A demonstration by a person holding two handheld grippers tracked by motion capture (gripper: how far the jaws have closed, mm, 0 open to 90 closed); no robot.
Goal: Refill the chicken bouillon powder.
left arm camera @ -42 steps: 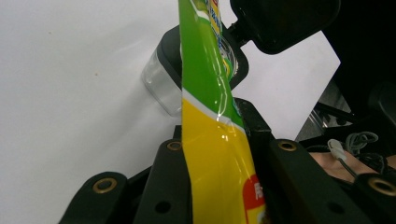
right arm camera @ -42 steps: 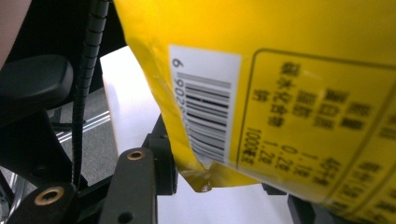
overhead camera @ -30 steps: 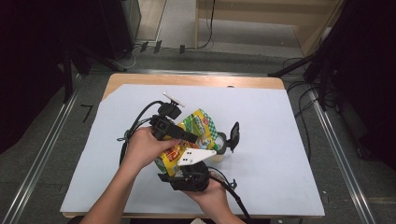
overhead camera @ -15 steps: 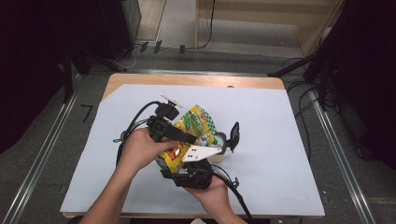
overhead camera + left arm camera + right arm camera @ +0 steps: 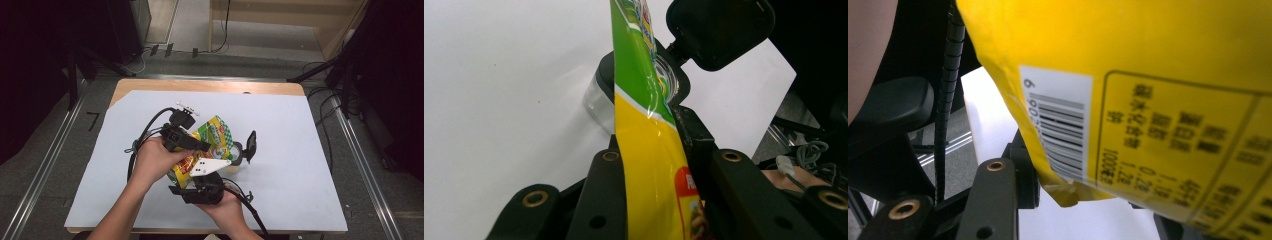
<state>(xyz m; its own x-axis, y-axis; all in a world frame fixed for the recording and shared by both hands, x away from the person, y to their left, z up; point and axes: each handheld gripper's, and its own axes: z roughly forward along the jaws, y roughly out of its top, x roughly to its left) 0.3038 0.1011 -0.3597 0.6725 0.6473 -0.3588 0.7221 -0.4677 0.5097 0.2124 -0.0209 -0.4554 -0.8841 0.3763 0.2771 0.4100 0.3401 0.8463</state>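
While left gripper (image 5: 651,165) fingers, just closing, pinch snack bag (image 5: 644,130), right gripper (image 5: 1073,200) fingers flank its lower corner, grip unclear.

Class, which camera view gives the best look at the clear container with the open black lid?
The left gripper view: the clear container and its raised black lid stand close and sharp behind the snack bag. In the high view the container is small and half hidden by that bag.

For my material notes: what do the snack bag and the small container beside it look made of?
Snack bag: glossy printed plastic film, probably; it creases and catches highlights. Container: clear body, seemingly hard plastic though glass is possible, with a flipped-open black lid that looks like smooth moulded plastic.
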